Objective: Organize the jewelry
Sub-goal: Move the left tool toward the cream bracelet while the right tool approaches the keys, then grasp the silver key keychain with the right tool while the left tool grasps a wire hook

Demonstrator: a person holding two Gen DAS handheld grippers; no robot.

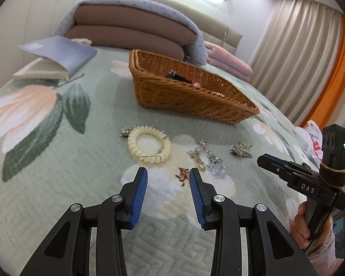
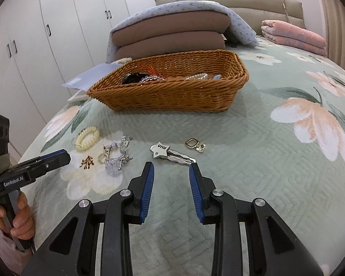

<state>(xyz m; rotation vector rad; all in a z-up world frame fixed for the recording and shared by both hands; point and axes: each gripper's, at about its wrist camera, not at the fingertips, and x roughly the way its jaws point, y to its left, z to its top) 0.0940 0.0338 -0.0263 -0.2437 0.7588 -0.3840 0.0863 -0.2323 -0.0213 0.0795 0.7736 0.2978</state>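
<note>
Now both grippers hover low over a pale green quilted bedspread with large peach and white flowers point(image 2: 253, 138), each with its blue-padded jaws spread apart and holding nothing.

Ahead of the left gripper point(image 1: 168, 174), just past its fingertips, lies a small cluster of clear crystal and silver drop earrings point(image 1: 210, 158). To the left of that cluster rests a cream-coloured spiral coil bracelet point(image 1: 149, 146), with a small silver rhinestone piece point(image 1: 124, 132) touching its far-left edge.

Near the right gripper point(image 2: 171, 169) lies a silver hair clip with a star-shaped end point(image 2: 170, 154); the clip's near tip lies just beside the right-hand finger, though whether they touch cannot be told. A little farther and to the right sits a small gold square ring-shaped charm point(image 2: 191, 143) with a tiny silver piece beside it.

Farther up the bed stands a rectangular brown woven wicker basket point(image 2: 172, 94), well apart from the loose pieces. Several items already lie inside it: something glossy black, a beaded strand and a shiny silver piece, partly hidden by the rim.

Behind the basket are stacked brown cushions under a grey-blue patterned blanket point(image 2: 172, 30), and a folded pink blanket point(image 2: 294, 36) lies at the far right. A lavender-covered open notebook point(image 1: 55, 57) rests on the far left of the bed, and white wardrobe doors point(image 2: 46, 34) line the left wall.
</note>
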